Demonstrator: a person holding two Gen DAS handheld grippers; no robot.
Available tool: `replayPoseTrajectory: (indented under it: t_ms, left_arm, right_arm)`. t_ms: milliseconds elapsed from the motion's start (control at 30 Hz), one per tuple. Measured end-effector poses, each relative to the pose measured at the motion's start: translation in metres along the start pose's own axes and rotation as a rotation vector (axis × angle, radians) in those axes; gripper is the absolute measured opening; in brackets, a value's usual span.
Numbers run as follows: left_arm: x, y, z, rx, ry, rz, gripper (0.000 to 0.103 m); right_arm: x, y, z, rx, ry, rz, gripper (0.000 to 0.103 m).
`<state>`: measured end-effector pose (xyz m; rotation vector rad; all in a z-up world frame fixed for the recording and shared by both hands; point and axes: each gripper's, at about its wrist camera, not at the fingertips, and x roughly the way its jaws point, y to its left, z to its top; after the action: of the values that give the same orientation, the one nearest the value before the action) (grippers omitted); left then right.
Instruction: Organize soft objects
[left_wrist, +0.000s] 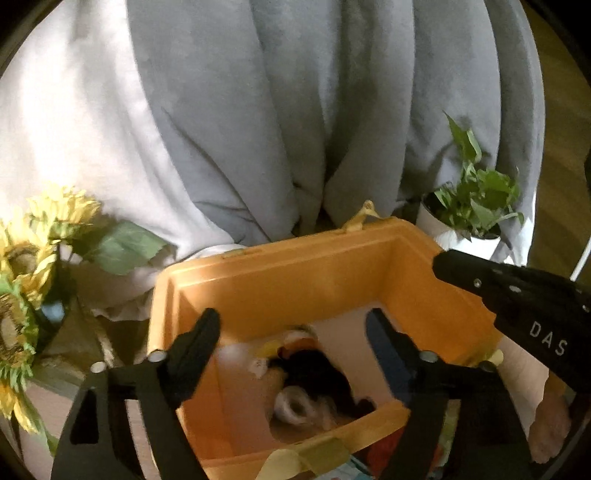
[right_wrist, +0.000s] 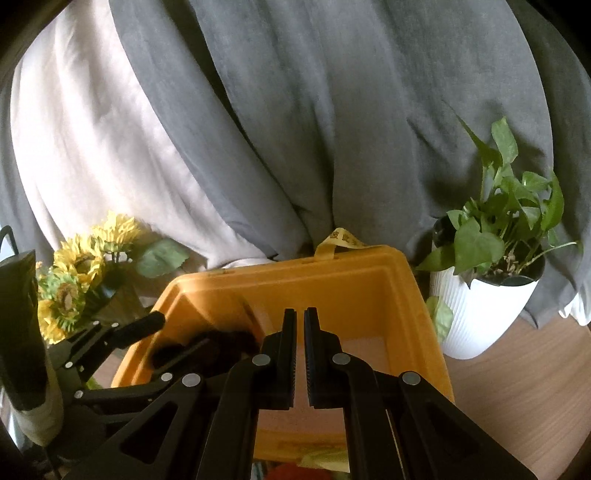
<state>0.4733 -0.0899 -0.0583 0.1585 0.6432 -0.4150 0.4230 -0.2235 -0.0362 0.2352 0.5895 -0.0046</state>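
An orange plastic bin (left_wrist: 295, 273) stands in front of me, also in the right wrist view (right_wrist: 332, 280). Inside it lies a dark plush toy (left_wrist: 314, 373) with white and yellow parts; the right wrist view shows it as a dark fuzzy mass (right_wrist: 221, 343). My left gripper (left_wrist: 291, 328) is open and empty, above the bin's opening over the toy. My right gripper (right_wrist: 300, 321) is shut and empty above the bin's near side. Its body (left_wrist: 517, 295) shows at the right in the left wrist view. The left gripper (right_wrist: 177, 332) shows at the left in the right wrist view.
Grey and white curtains (right_wrist: 295, 129) hang behind the bin. A vase of yellow artificial sunflowers (left_wrist: 33, 258) stands to the left, also (right_wrist: 77, 273). A green plant in a white ribbed pot (right_wrist: 484, 306) stands on the wooden floor (right_wrist: 517, 387) to the right. Colourful items (left_wrist: 388, 454) lie in front of the bin.
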Motion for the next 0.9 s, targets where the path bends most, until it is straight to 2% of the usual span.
replayPoseTrajectory:
  t_ms: [433,500,533,567,700,900]
  left_arm:
    - [-0.056,0.005,-0.010,-0.096,-0.053,0.086,0.085]
    - [-0.066,0.004,-0.012,-0.105,-0.064,0.100,0.085]
    - [-0.070,0.004,-0.012,-0.107,-0.067,0.106,0.086]
    - [-0.076,0.003,-0.014,-0.112,-0.072,0.117,0.087]
    - [-0.094,0.000,-0.020,-0.121,-0.087,0.141,0.088]
    - [-0.117,-0.007,-0.033,-0.139,-0.095,0.143,0.088]
  right_arm:
    - [-0.029,0.003,-0.001,-0.004,-0.029,-0.012,0.007]
    - [-0.035,0.005,-0.002,-0.009,-0.033,-0.021,0.016]
    - [-0.038,0.004,-0.003,-0.008,-0.038,-0.024,0.029]
    - [-0.043,0.004,-0.004,-0.004,-0.051,-0.027,0.038]
    - [-0.057,0.005,-0.008,-0.010,-0.069,-0.033,0.047]
    - [-0.080,0.001,-0.017,-0.009,-0.084,-0.054,0.055]
